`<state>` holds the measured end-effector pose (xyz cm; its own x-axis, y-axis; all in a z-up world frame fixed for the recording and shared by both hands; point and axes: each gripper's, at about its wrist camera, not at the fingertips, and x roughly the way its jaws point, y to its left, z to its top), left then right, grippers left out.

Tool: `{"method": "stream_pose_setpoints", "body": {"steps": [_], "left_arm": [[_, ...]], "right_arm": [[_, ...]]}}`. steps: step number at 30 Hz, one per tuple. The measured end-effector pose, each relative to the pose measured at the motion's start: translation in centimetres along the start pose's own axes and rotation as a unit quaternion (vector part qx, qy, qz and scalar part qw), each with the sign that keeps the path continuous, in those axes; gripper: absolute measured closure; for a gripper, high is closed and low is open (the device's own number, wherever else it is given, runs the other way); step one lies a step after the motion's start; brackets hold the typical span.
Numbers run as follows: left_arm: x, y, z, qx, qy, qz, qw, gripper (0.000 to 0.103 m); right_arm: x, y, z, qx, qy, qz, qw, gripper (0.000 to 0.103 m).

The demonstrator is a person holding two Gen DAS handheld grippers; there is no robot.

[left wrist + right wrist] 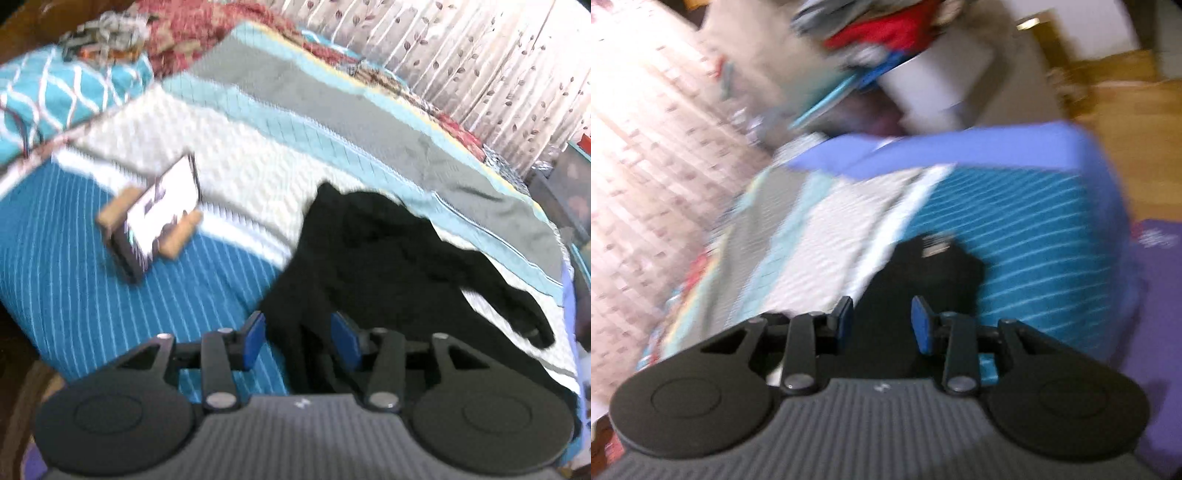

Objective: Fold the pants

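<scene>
Left gripper (298, 341) hangs with fingers spread wide, gripping nothing, and the black pants (388, 266) sprawl across the bed (110, 295) just past its tips. Right gripper (882, 325) is equally wide and empty-handed, dark cloth lying between and beyond its fingers.

The pants (388, 266) are spread on the bed (229, 155), ahead and to the right in the left wrist view. A phone (162, 210) is propped on a stand (181, 236) to their left, pillows (66, 88) behind.
</scene>
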<state>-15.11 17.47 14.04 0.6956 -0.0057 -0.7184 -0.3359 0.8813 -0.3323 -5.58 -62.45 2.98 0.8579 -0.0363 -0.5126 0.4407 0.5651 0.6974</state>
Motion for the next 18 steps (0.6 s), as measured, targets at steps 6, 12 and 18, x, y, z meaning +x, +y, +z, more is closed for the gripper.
{"method": "stream_pose_setpoints", "body": {"steps": [6,12,18], "left_arm": [[5.8,-3.9,5.9,0.055,-0.025,0.01,0.9981,0.043],[16.8,-6.9,10.8,0.077,-0.011,0.044,0.996,0.023],[26.2,-8.6,12.2,0.081,0.039,0.078,0.9929,0.018]], "right_arm": [[9.0,6.8,-1.6,-0.049,0.076,0.036,0.995,0.056],[19.1,10.6,-3.2,-0.113,0.137,0.011,0.984,0.044],[24.3,14.5,-5.3,-0.228,0.135,-0.003,0.964,0.081]]}}
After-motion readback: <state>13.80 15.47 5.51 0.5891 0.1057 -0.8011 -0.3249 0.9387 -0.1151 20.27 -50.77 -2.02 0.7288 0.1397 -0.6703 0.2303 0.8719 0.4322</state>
